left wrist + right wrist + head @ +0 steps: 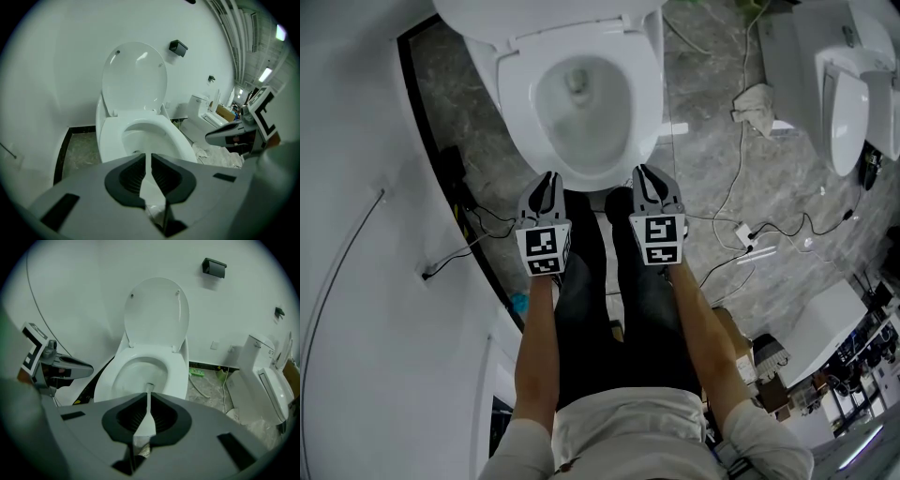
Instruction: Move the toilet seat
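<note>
Left gripper (547, 178): You hold it at the front-left of the bowl, pointing down and forward. Its own view shows the jaws drawn together to a thin slit with nothing between them (146, 157).

Seat (643, 94): It lies flat on the bowl as a white ring, straight ahead of you between the two grippers. The left gripper view shows it beyond the jaws (111, 136), and so does the right gripper view (176, 376).

Lid (135, 77): It stands upright against the wall behind the seat, so only the ring is left to move.

Seat axis: Its long axis runs away from you, from the front edge near your fingertips to the hinge at the wall.

Key relation: The front edge sits just ahead of and below both sets of fingertips. The seat is near them, and no view shows contact.

Nearer hand: The two are about level. Neither is clearly closer, and the front rim falls between them.

Right gripper (644, 172): It is at the front-right of the bowl, tilted down like the left. Its jaws are pressed together and it carries nothing (149, 397).

Next move, as I judge it: If you mean to raise the seat, get a closed tip under the front edge, or part the jaws to pinch it. The ring will then swing up about the hinge toward the lid.
</note>
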`<state>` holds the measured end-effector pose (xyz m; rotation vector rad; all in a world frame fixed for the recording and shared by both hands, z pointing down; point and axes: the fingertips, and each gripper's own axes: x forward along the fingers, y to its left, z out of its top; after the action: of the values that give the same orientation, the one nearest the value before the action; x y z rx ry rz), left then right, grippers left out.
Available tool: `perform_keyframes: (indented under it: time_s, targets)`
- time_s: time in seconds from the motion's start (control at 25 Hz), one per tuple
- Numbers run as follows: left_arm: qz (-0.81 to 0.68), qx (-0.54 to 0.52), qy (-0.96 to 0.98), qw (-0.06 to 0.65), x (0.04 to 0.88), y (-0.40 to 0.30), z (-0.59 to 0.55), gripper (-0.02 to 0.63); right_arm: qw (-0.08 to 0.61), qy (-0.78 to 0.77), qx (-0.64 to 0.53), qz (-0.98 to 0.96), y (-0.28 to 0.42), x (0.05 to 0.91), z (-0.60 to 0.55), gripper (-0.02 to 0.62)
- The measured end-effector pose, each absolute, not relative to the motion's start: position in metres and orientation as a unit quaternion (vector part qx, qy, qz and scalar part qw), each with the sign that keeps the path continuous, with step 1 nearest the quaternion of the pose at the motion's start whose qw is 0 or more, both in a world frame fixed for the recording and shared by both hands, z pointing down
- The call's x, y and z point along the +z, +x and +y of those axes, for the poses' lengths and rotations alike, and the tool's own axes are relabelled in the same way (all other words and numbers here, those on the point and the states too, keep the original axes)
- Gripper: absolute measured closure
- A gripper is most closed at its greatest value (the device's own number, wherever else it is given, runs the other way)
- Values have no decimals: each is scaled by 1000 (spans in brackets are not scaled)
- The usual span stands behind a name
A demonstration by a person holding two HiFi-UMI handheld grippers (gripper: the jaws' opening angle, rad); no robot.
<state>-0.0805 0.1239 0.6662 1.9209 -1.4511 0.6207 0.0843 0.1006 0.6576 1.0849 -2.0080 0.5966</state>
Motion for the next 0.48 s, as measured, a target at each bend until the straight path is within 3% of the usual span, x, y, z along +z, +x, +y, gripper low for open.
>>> perform_keyframes:
  time_s: [0.48]
  targets:
    - [-553,250,710,357,702,-83,136,543,414,418,255,-767,92,697,107,558]
